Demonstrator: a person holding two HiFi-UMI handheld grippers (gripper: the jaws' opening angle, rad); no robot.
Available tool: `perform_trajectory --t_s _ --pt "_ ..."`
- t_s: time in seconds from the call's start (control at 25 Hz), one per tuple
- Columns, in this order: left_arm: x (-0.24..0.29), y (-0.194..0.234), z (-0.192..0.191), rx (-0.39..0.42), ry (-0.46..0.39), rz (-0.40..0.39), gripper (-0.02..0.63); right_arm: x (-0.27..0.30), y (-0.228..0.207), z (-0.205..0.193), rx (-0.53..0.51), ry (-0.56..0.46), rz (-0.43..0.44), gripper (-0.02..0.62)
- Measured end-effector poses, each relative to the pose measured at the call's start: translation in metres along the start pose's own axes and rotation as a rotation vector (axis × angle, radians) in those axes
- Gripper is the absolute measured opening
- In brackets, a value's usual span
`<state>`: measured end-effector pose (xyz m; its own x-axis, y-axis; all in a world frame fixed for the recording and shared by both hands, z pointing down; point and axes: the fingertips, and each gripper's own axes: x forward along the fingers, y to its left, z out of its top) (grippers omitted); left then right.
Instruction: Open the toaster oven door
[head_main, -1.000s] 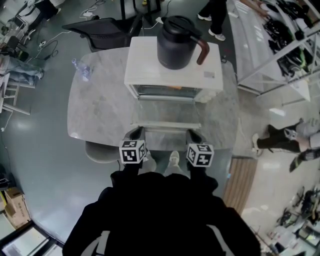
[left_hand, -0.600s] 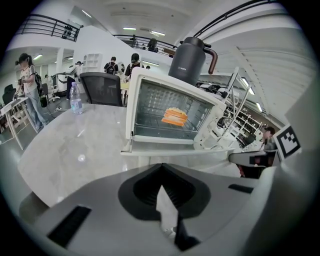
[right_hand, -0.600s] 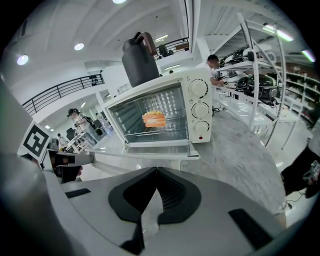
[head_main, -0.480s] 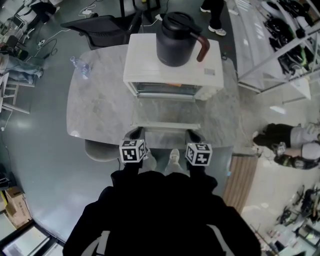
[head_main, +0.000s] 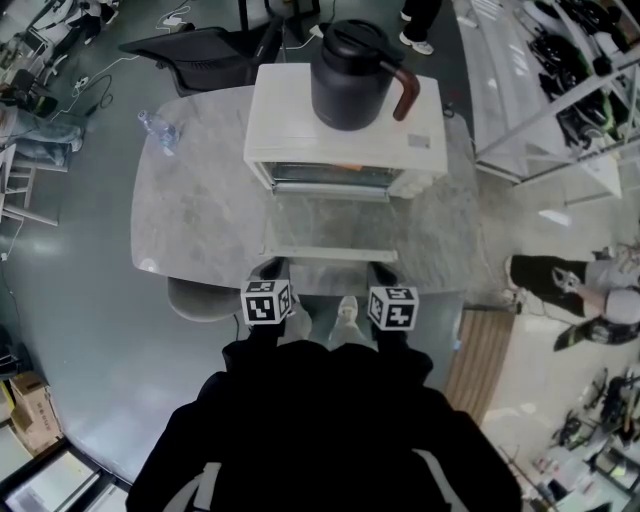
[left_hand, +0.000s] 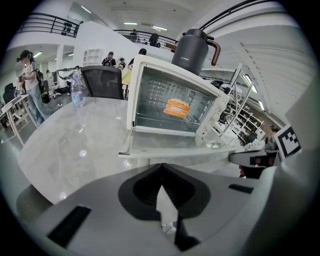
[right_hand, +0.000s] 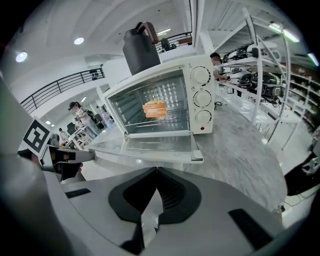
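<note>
A white toaster oven (head_main: 345, 130) stands on the marble table (head_main: 200, 200) with its glass door (head_main: 332, 225) folded down flat toward me. In the left gripper view an orange piece of food (left_hand: 177, 107) lies on the rack inside; the right gripper view shows the food (right_hand: 154, 109) too. My left gripper (head_main: 270, 268) and right gripper (head_main: 382, 270) hover side by side at the table's near edge, just short of the door's front rim. Both are shut with nothing between the jaws, as seen at the left gripper (left_hand: 161, 167) and the right gripper (right_hand: 156, 172).
A dark thermos jug (head_main: 355, 65) sits on top of the oven. A water bottle (head_main: 158, 128) stands at the table's far left, with a black chair (head_main: 215, 55) behind it. Metal shelving (head_main: 560, 90) runs along the right, and a person (head_main: 570, 290) is on the floor there.
Both grippers stay nearly where they were and the door lies open throughout. The person on the floor at the right has shifted position.
</note>
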<state>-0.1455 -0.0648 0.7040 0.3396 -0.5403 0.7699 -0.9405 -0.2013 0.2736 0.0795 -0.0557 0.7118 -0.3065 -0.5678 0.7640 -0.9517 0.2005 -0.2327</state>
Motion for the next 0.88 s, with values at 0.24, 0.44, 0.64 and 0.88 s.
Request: perform_trajectory --t_s 0.24,0.44,0.64,0.88 --pt "0.005 -0.001 -0.003 -0.010 0.021 0.001 0.003 0.003 -0.003 -0.002 0.000 0.019 -0.002 0.003" --pt "0.007 0.003 -0.014 -0.021 0.037 -0.005 0.003 0.007 0.001 -0.013 0.006 0.037 0.002 0.003" --pt "0.017 0.005 -0.017 -0.029 0.049 -0.018 0.003 0.016 -0.003 -0.016 0.022 0.051 0.004 0.003" --pt "0.023 0.006 -0.028 -0.043 0.076 -0.022 0.003 0.022 -0.006 -0.028 0.023 0.081 -0.004 0.003"
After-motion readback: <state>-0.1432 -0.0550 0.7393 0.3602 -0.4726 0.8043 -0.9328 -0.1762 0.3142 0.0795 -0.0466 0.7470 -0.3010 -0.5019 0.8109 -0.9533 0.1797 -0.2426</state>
